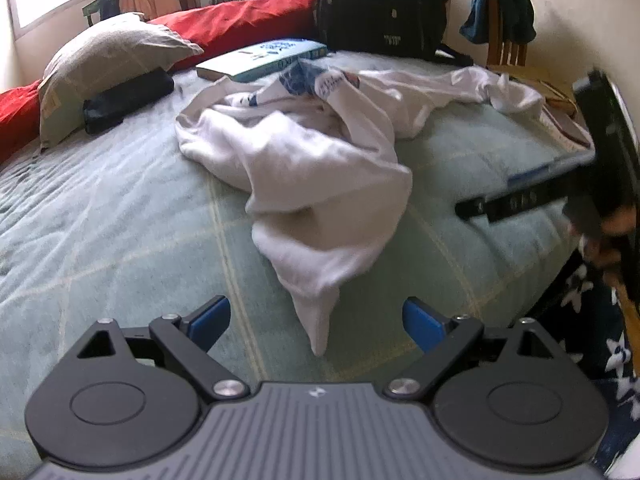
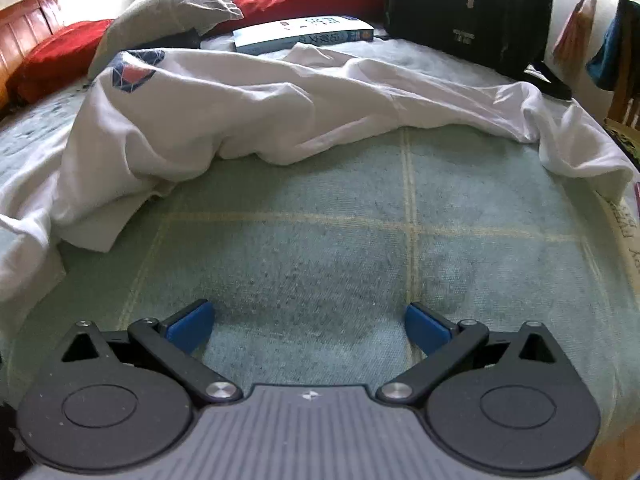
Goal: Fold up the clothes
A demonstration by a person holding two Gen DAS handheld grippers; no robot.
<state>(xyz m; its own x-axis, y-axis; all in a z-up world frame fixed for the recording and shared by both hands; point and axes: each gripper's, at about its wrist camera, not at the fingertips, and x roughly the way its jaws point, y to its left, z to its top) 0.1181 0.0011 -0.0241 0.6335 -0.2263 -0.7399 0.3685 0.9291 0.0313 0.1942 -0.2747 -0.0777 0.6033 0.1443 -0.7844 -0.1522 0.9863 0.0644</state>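
While both sets of jaws stand wide apart with nothing between them, the left gripper (image 1: pixel 316 326) hovers over the green blanket (image 1: pixel 120 220), its 2 blue pads (image 1: pixel 210 324) flanking the lowest tip of the white garment (image 1: pixel 304 168), which ends just ahead of them without touching either. The garment lies crumpled on the blanket, bunched toward the middle of the bed, with 1 long strip trailing toward the far right edge and a blue printed patch showing near its far side. In the right wrist view, the right gripper (image 2: pixel 310 328) is likewise spread and empty above bare blanket; the garment (image 2: pixel 248 108) stretches across the bed ahead of it, apart from the pads. In the left wrist view this gripper (image 1: pixel 532 196) appears blurred at the right edge. Beyond the garment lie a book (image 1: pixel 264 58), a grey pillow (image 1: pixel 108 60), a red pillow (image 1: pixel 240 24) and a dark bag (image 1: pixel 380 8).
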